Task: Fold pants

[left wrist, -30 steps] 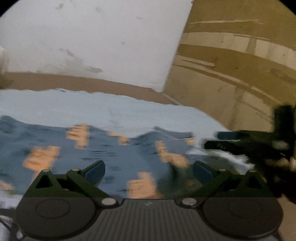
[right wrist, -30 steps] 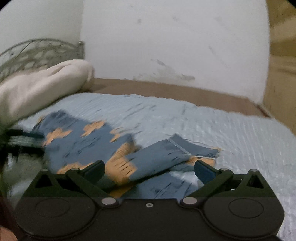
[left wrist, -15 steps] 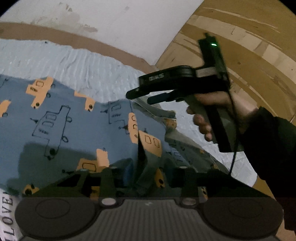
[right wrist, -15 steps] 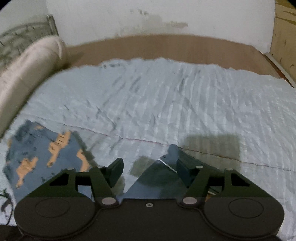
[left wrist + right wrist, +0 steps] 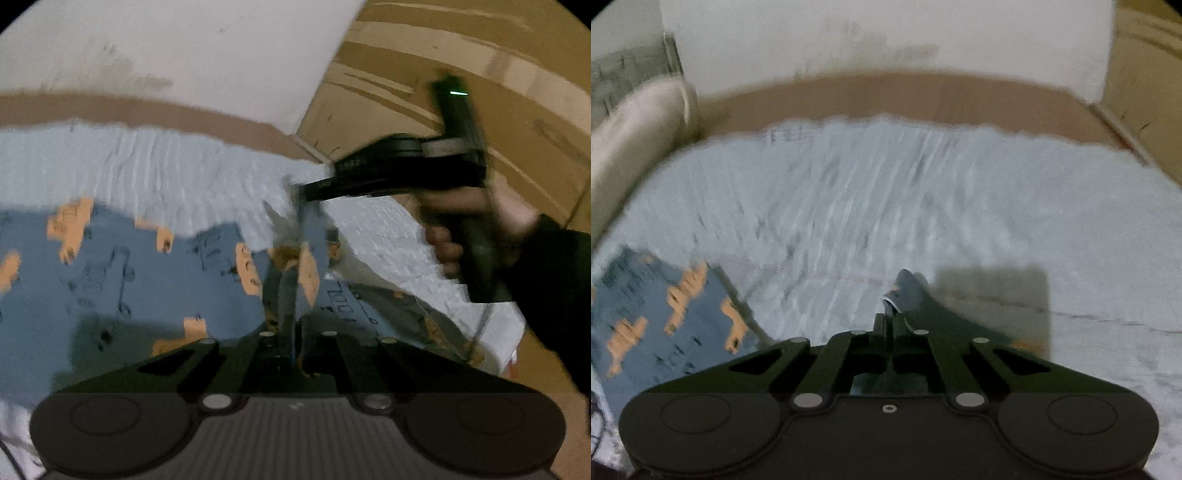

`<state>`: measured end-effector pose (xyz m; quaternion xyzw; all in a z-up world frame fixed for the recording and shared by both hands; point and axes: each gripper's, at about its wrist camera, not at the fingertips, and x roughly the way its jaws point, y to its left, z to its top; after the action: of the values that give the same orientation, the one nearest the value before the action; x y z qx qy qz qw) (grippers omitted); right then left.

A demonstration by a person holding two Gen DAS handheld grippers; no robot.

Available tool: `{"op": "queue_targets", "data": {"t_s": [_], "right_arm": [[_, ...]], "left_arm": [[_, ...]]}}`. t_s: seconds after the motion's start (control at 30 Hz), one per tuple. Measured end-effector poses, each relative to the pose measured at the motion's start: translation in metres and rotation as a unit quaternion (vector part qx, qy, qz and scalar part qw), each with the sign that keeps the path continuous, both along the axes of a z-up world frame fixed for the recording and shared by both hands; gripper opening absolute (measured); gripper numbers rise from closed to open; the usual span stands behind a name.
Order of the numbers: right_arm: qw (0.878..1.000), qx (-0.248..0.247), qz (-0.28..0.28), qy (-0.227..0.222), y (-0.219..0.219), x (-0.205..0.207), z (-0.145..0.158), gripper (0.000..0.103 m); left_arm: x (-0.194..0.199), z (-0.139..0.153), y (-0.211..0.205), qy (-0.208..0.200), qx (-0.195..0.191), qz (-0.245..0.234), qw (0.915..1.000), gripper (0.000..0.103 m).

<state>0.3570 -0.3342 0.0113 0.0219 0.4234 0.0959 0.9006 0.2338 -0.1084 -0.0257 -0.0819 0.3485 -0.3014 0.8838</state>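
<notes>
left wrist: close, downward | right wrist: same | shared: pants [image 5: 147, 280], bedspread [image 5: 886, 206]

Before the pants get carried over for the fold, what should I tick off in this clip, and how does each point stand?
1. Left tongs shut on the pants: ok, fabric runs up between the closed fingers.
2. Right tongs shut on the pants: ok, a dark edge of cloth pokes out between the fingers.
3. Which part of the pants each holds, hem or waist: cannot tell, blurred.
4. Cloth between the two grips taut: cannot tell; it rises in a bunched ridge.
5. Bedspread ahead bare for laying down: ok in the right wrist view.
6. Rest of the pants lying flat: ok, the bus-print panel looks smooth.
</notes>
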Motion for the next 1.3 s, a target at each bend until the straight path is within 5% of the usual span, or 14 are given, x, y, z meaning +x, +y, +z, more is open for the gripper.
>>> {"op": "queue_targets", "data": {"t_s": [0.23, 0.37, 0.5, 0.7, 1.0, 1.1, 1.17, 1.2, 1.3], "right_arm": [[0.986, 0.057, -0.069, -0.138, -0.078, -0.142, 0.047, 0.001], [0.978, 0.084, -0.112, -0.151, -0.094, -0.217, 0.019, 0.000], [0.972, 0.102, -0.149, -0.151, -0.094, -0.258, -0.023, 0.000], [0.968, 0.124, -0.157, -0.150, -0.084, -0.272, -0.053, 0.003], [0.944, 0.203, -0.206, -0.156, -0.114, -0.273, -0.062, 0.042], [0.934, 0.219, -0.240, -0.148, -0.124, -0.265, -0.065, 0.039], [0.934, 0.212, -0.253, -0.138, -0.126, -0.260, -0.066, 0.023], [0.935, 0.208, -0.253, -0.139, -0.126, -0.259, -0.065, 0.007], [0.938, 0.182, -0.249, -0.159, -0.123, -0.267, -0.057, 0.006]], "left_arm": [[-0.033, 0.019, -0.026, -0.102, 0.104, -0.049, 0.9882, 0.001], [-0.059, 0.007, -0.045, -0.150, 0.185, -0.085, 0.9675, 0.001], [-0.063, -0.012, -0.053, -0.137, 0.216, -0.096, 0.9620, 0.001], [-0.059, -0.018, -0.050, -0.129, 0.220, -0.091, 0.9627, 0.001], [-0.062, -0.019, -0.049, -0.129, 0.220, -0.084, 0.9632, 0.001], [-0.061, -0.020, -0.049, -0.127, 0.219, -0.079, 0.9641, 0.001], [-0.062, -0.020, -0.048, -0.126, 0.217, -0.076, 0.9650, 0.001], [-0.062, -0.019, -0.048, -0.127, 0.215, -0.075, 0.9654, 0.001], [-0.064, -0.015, -0.045, -0.131, 0.211, -0.075, 0.9659, 0.001]]}}
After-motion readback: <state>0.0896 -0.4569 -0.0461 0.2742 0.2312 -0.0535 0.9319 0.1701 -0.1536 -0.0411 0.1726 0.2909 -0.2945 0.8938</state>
